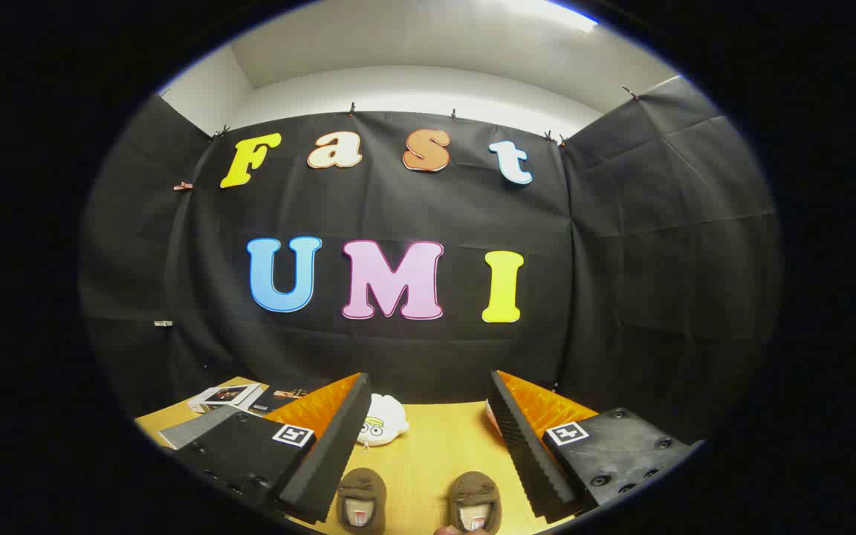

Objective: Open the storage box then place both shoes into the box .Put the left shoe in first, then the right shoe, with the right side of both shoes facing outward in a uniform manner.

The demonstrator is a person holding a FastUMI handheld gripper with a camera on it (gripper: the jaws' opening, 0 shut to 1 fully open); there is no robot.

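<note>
Two brown shoes (417, 507) lie side by side on the table (435, 446) between the spread jaws.

I see a black cloth booth wall (621, 245) pinned up around a pale wooden tabletop (428, 453), with a white plaster wall (413, 89) and bright ceiling light (547, 11) above.

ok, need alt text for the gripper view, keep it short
The tool is open above a wooden table, with two brown shoes side by side between its fingers. A white plush toy lies just beyond, and some flat items sit farther off.
</note>
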